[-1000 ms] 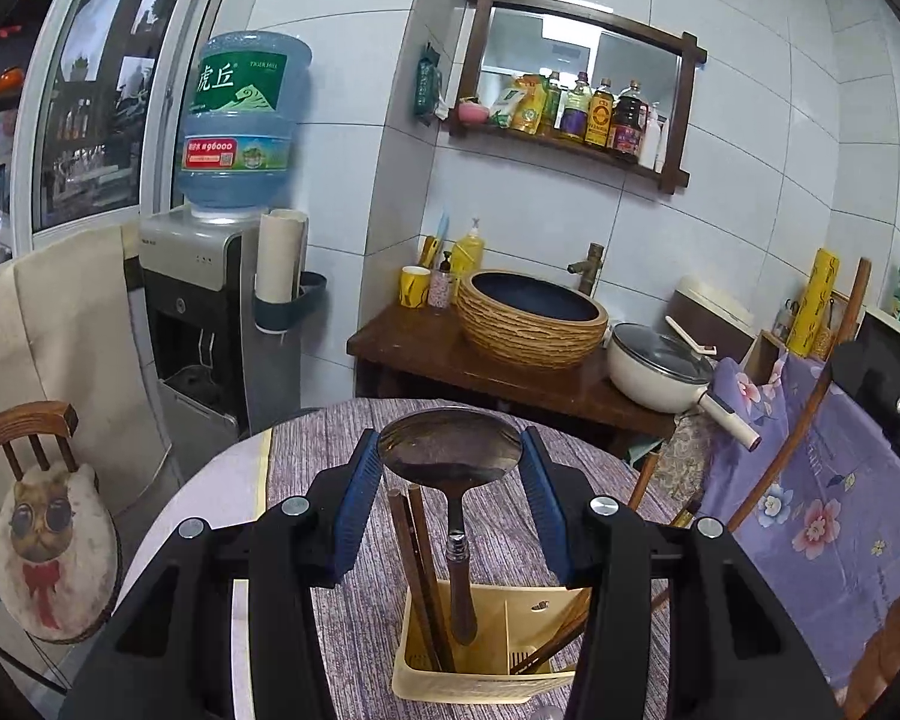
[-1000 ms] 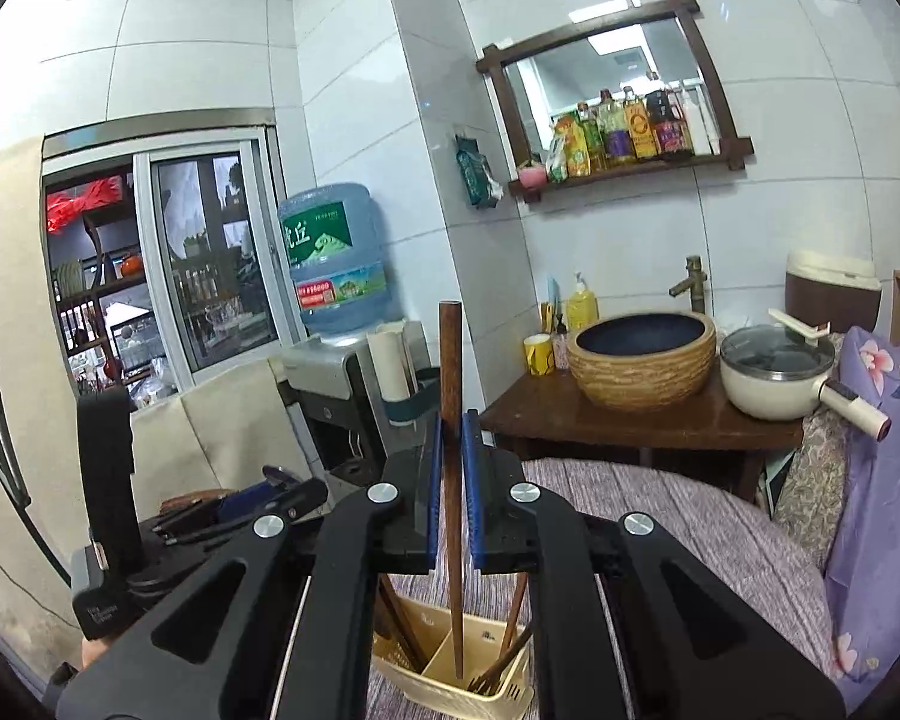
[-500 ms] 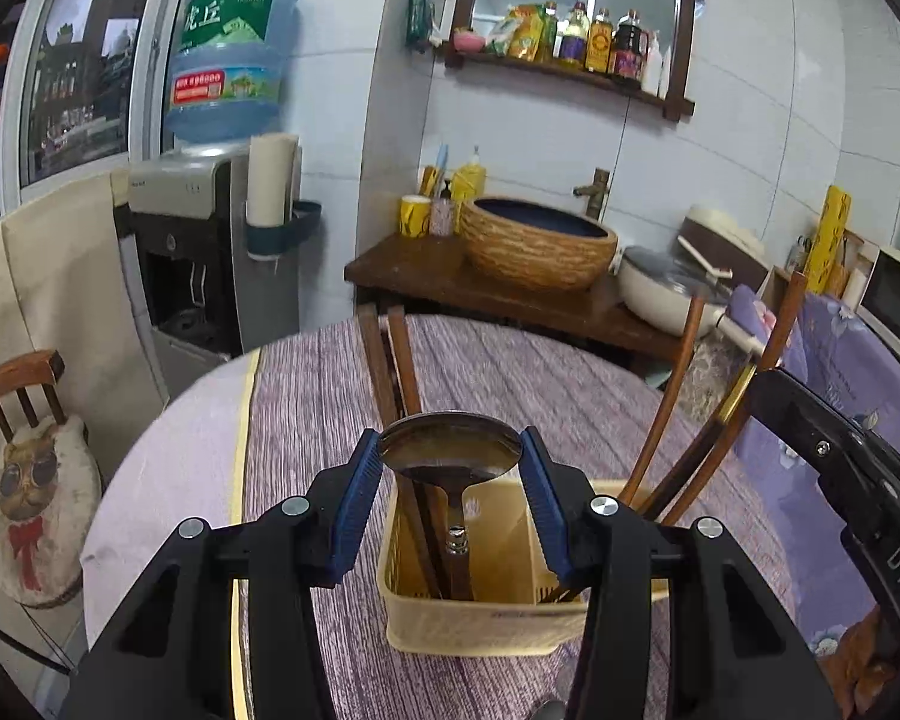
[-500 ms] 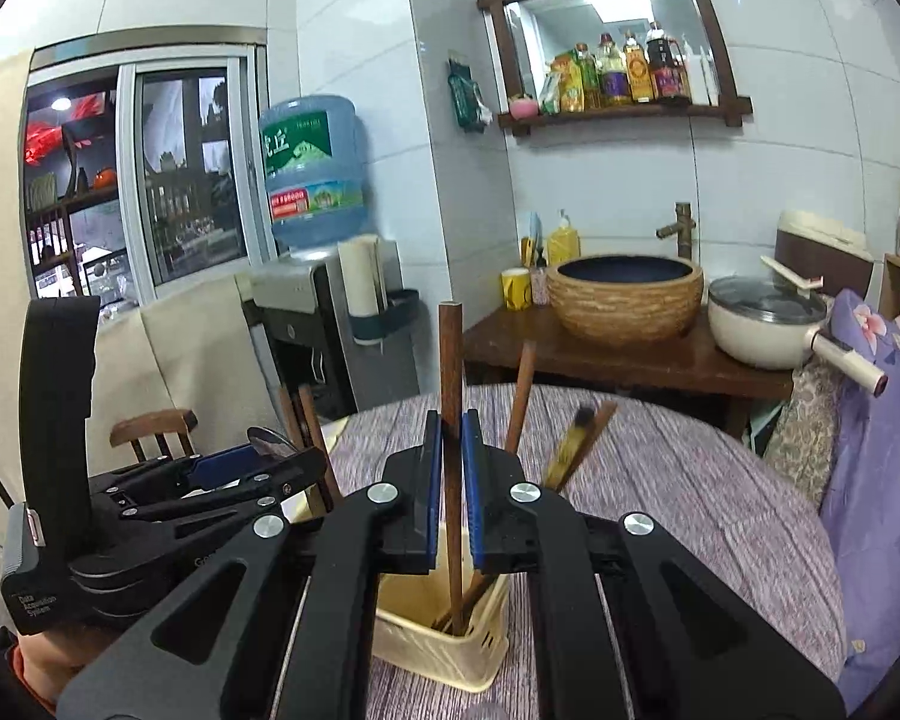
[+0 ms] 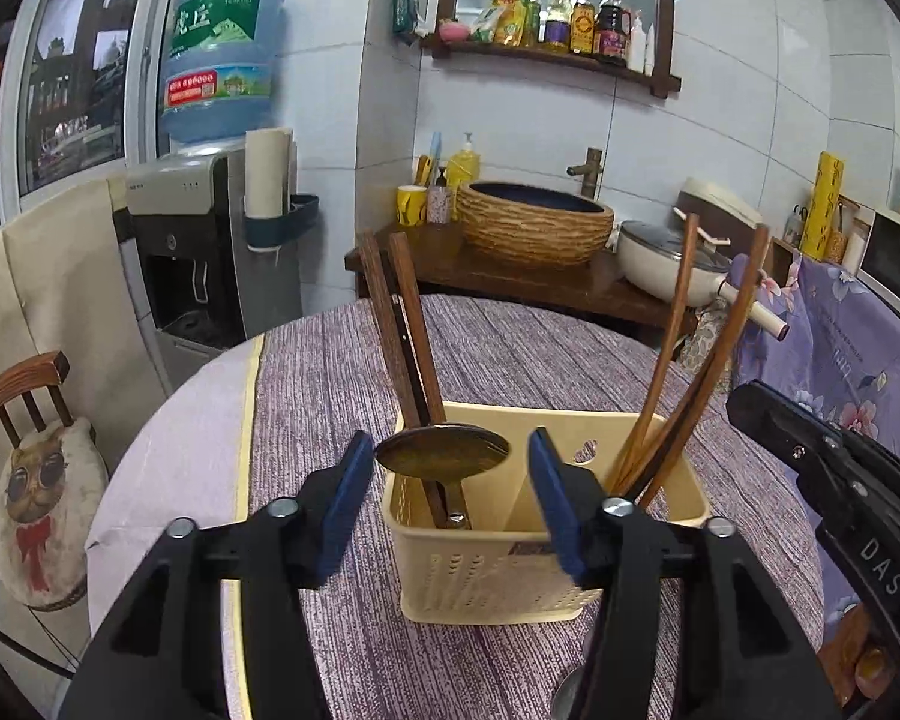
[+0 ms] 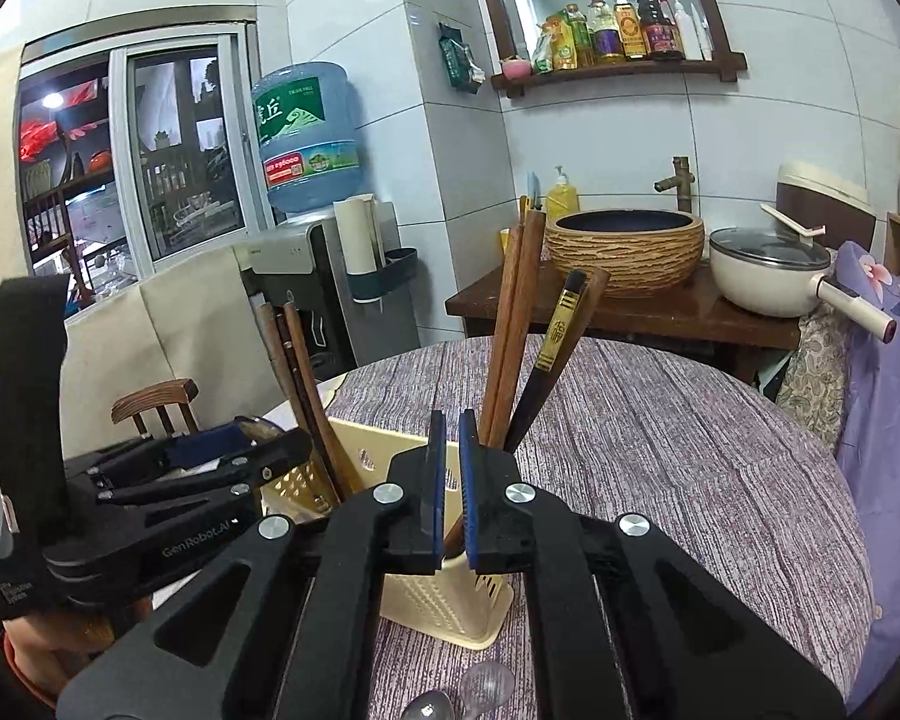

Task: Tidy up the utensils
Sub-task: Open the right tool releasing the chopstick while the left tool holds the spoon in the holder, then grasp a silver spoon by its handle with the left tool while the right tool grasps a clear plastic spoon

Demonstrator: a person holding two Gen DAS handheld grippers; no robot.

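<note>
A cream plastic utensil basket [image 5: 546,564] stands on the purple-clothed round table [image 5: 330,384]. Its left compartment holds dark wooden chopsticks [image 5: 399,324] and a metal spoon [image 5: 444,453], bowl up. Its right compartment holds more chopsticks [image 5: 678,354]. My left gripper [image 5: 444,504] is open, its blue pads on either side of the spoon bowl without touching it. My right gripper [image 6: 448,480] has its jaws nearly together just above the basket [image 6: 444,600], with nothing between the pads. The chopsticks [image 6: 513,324] stand behind it.
Two loose spoons [image 6: 468,696] lie on the cloth before the basket. Behind the table is a wooden counter with a woven basin [image 5: 534,228] and a lidded pot [image 5: 666,264]. A water dispenser [image 5: 210,240] and a chair [image 5: 30,462] stand left.
Both grippers have moved down and back from the basket. The left let go of the spoon, which now stands in the basket. The right released its chopstick into the right compartment.
</note>
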